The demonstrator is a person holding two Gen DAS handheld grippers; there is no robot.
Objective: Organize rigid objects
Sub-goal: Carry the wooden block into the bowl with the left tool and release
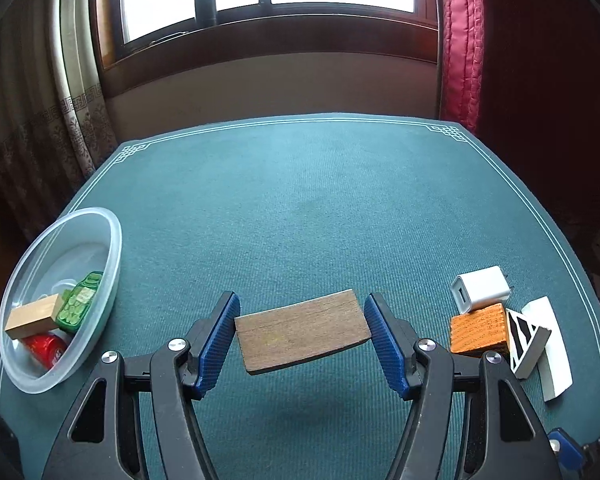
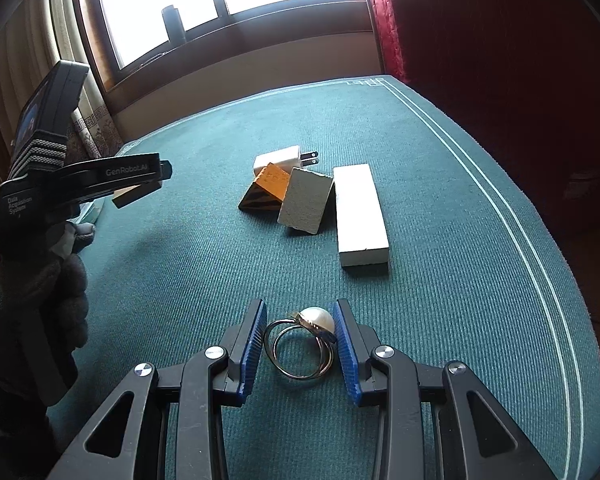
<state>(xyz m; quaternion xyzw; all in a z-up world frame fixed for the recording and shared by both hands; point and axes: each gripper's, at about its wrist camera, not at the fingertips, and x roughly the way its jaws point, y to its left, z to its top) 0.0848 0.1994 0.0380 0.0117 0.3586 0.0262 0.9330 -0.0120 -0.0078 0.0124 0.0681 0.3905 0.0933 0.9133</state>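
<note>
Between left tool pads, wooden plate held.

"GenRobot.AI" and "Data Acquisition System" on left tongs

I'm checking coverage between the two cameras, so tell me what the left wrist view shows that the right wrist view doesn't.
Only the left wrist view shows the clear bowl holding a wooden block, a green container and a red can.

Only the right wrist view shows the pearl ring gripped by the right hand-held gripper.

Both show the brown wooden piece clamped in the left hand-held gripper, the white charger, the orange block, the long white block and the green table mat.
</note>
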